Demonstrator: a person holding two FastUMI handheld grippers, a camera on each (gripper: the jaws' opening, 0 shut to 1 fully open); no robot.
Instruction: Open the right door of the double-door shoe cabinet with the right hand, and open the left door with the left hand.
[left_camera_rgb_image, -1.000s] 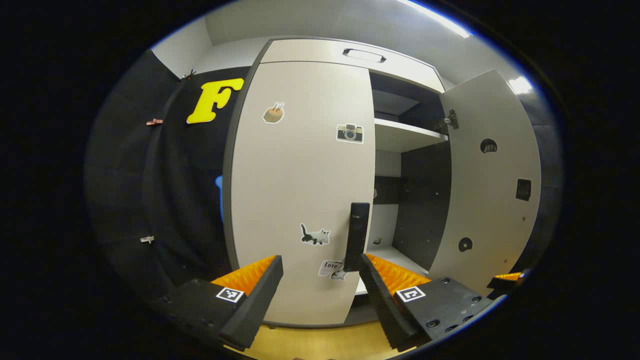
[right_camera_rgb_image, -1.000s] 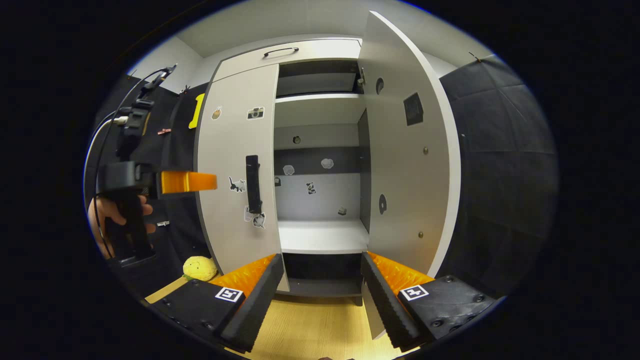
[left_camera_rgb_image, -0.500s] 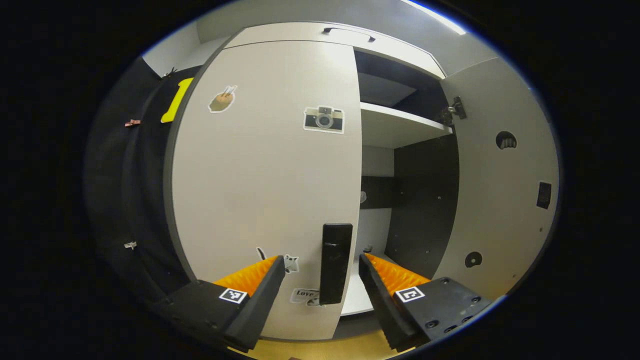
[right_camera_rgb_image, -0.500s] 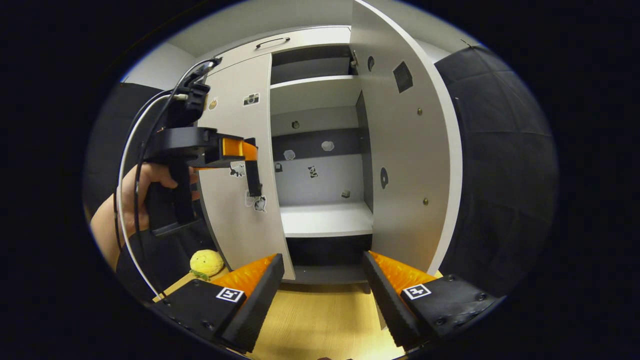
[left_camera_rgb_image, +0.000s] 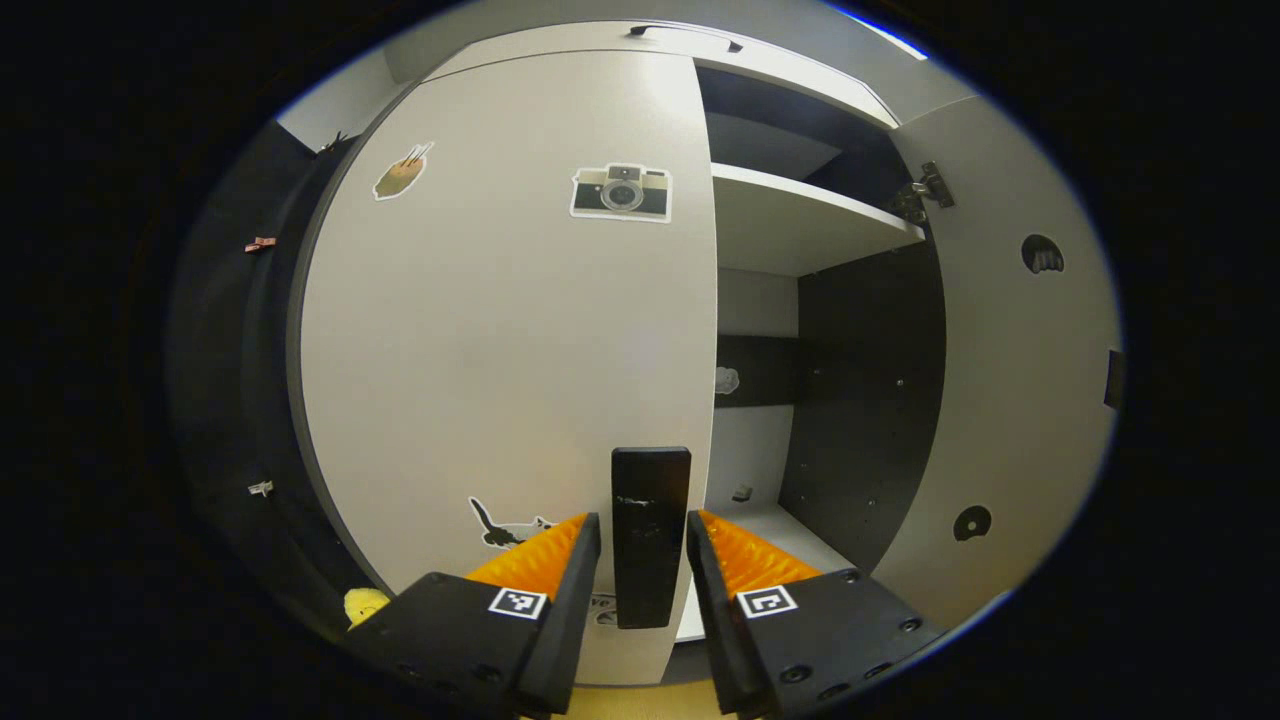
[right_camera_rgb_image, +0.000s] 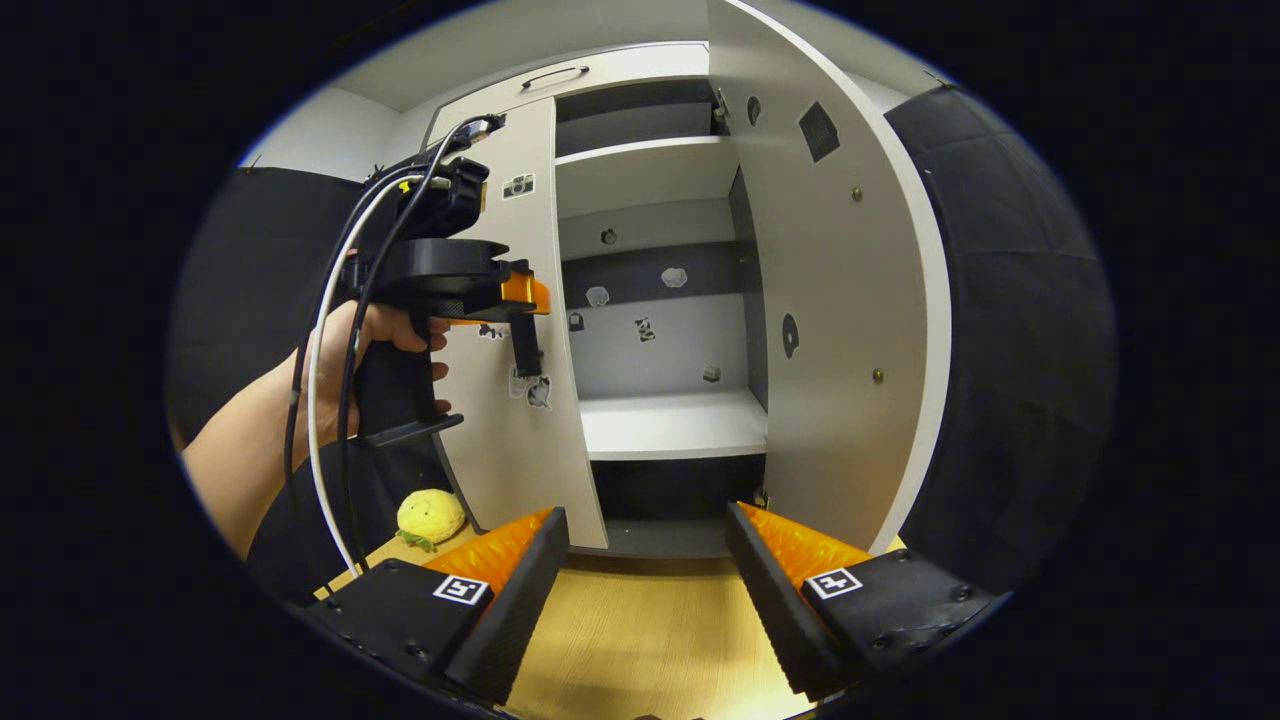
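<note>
Straddling the black handle (left_camera_rgb_image: 650, 535) of the closed left door (left_camera_rgb_image: 500, 350), the left gripper (left_camera_rgb_image: 643, 560) has narrow gaps either side. The right gripper (right_camera_rgb_image: 648, 585) hangs apart before the open right door (right_camera_rgb_image: 830, 320); a yellow plush toy (right_camera_rgb_image: 430, 517) sits on the floor (right_camera_rgb_image: 640, 640).

Open bay right of the shut left door (left_camera_rgb_image: 500, 330); swung-out right door (right_camera_rgb_image: 840, 300) walling its far side, shelf (right_camera_rgb_image: 675, 425) across it.
</note>
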